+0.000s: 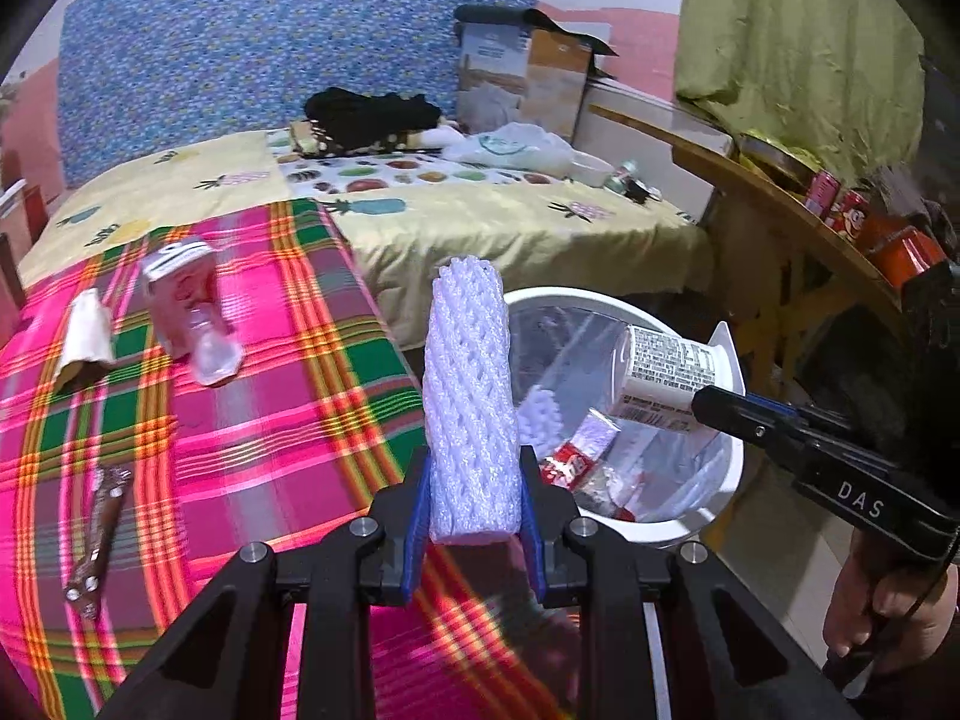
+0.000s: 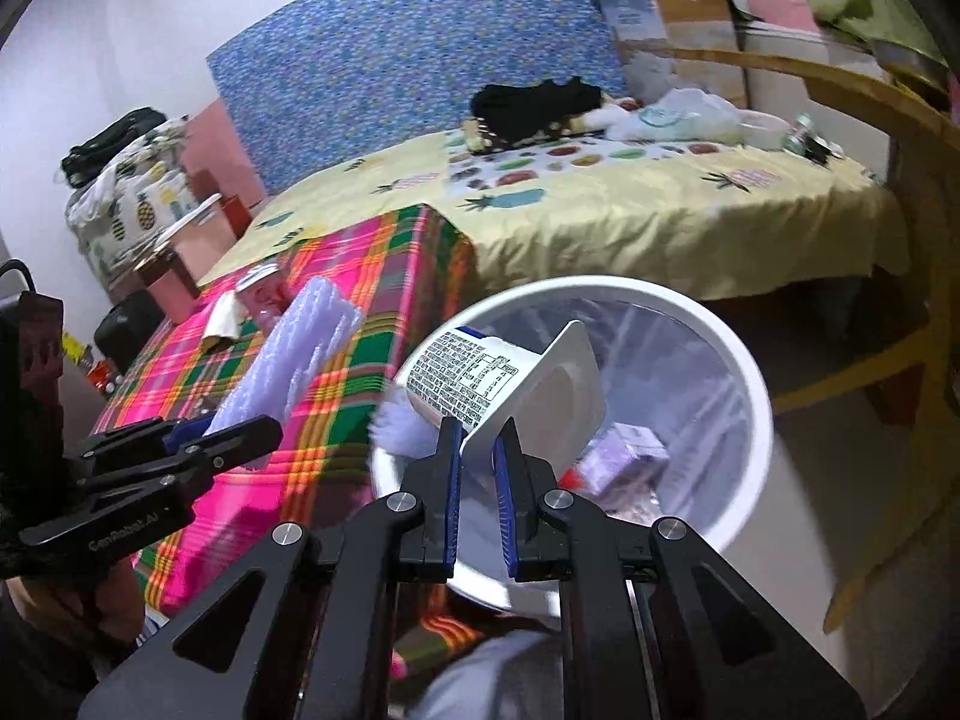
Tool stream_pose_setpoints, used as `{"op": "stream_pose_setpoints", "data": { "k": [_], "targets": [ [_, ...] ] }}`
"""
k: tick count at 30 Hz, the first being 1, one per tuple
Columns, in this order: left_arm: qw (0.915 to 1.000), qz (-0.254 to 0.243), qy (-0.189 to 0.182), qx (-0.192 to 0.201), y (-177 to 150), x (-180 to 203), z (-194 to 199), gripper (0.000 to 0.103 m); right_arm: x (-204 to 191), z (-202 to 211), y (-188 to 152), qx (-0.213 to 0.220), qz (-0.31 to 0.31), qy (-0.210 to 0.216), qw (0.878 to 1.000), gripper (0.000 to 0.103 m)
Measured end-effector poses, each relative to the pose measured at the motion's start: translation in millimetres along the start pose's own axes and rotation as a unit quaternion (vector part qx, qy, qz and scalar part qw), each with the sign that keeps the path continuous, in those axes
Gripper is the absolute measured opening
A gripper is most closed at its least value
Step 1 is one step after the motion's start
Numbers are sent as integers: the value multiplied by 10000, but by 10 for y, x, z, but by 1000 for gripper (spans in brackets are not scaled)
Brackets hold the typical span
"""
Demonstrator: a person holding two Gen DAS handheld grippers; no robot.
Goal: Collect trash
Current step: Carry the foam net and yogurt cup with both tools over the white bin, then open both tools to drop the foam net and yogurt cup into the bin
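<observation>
Over the bin [image 2: 744,372], the yogurt cup [image 2: 480,384] lies sideways (mouth rightward), gripper-held [image 2: 477,450].

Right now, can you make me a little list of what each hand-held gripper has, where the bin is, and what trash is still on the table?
left hand-held gripper: shut on a white foam net sleeve, held upright over the table edge
right hand-held gripper: shut on the rim of a white yogurt cup, tipped over the bin
bin: white, clear liner, beside the table, already holding wrappers
table: pink and green plaid cloth
trash still on table: plastic bottle, paper scrap, brown wrapper
</observation>
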State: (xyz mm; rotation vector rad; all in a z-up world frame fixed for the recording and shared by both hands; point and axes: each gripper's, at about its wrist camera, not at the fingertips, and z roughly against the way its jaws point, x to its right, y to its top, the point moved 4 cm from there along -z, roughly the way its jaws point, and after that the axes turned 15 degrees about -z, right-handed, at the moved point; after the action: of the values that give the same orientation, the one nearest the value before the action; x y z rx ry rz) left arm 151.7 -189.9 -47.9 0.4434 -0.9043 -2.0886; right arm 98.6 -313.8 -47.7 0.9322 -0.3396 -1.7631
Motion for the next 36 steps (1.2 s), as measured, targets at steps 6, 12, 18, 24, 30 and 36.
{"op": "stream_pose_setpoints", "data": {
  "k": [6,12,18,24,30,36],
  "targets": [
    [9995,-171,-242,-53,59,174,-149,27,152,-4,-10,-51,-166,-160,9997,11],
    [9983,-311,-443,-195,68,319,-337,27,278,-21,-23,-146,-300,-292,9990,11],
    [9971,-417,-581,-264,109,426,-494,27,396,-46,-18,-236,-379,-413,9982,11],
    [9955,-497,-760,-253,158,515,-610,29,465,-75,-32,-329,-396,-594,9969,11],
    [9955,-490,-783,-204,166,522,-639,46,520,-69,-36,-339,-430,-687,9961,34],
    [9963,-400,-750,-139,153,458,-558,46,473,-29,-22,-261,-388,-662,9967,34]
  ]
}}
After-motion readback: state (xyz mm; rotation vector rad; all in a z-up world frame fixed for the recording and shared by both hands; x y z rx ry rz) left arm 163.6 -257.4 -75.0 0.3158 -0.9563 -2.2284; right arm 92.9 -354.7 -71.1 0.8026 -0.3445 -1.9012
